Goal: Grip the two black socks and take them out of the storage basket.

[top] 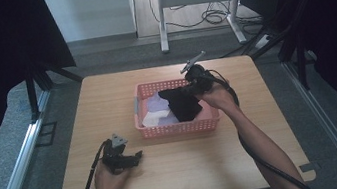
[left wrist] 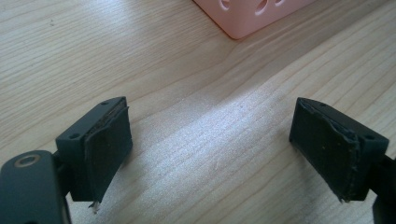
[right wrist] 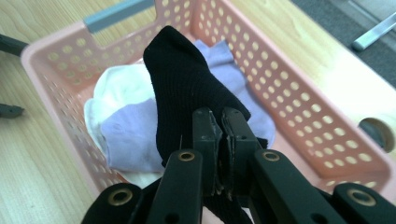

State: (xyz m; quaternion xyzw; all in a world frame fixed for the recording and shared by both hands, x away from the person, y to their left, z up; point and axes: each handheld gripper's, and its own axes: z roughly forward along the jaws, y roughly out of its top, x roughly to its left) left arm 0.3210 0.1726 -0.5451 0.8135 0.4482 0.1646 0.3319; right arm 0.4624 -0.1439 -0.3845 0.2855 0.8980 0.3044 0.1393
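High view: right gripper [top: 191,89] is hanging over the pink perforated plastic basket [top: 179,127] at table centre, pinching a black knitted sock [top: 181,103]. The sock is dangling from the jaws, lower end draping down into the basket's right half. Left gripper [top: 137,154] is sitting on the pale wooden table [top: 177,169] at the near left, well apart from the basket, nothing in it.

Left gripper view: jaws are standing wide apart, bare table between the pads, a corner of the basket showing at the far edge.

Right gripper view: jaws are clamped fully together on one end of the sock; fabric is bunching between the pads, the rest sagging over a lilac cloth piece [right wrist: 128,133] and a white cloth piece [right wrist: 119,86] lying on the basket floor.

Handling call: sock looks light, limp, no stiffness, not fragile. The ribbed knit should be giving the pads decent friction, so slip looks unlikely. The end pinch is working, but the free end is swinging and could be snagging the basket rim; gripping nearer mid-length would be cutting the dangle.
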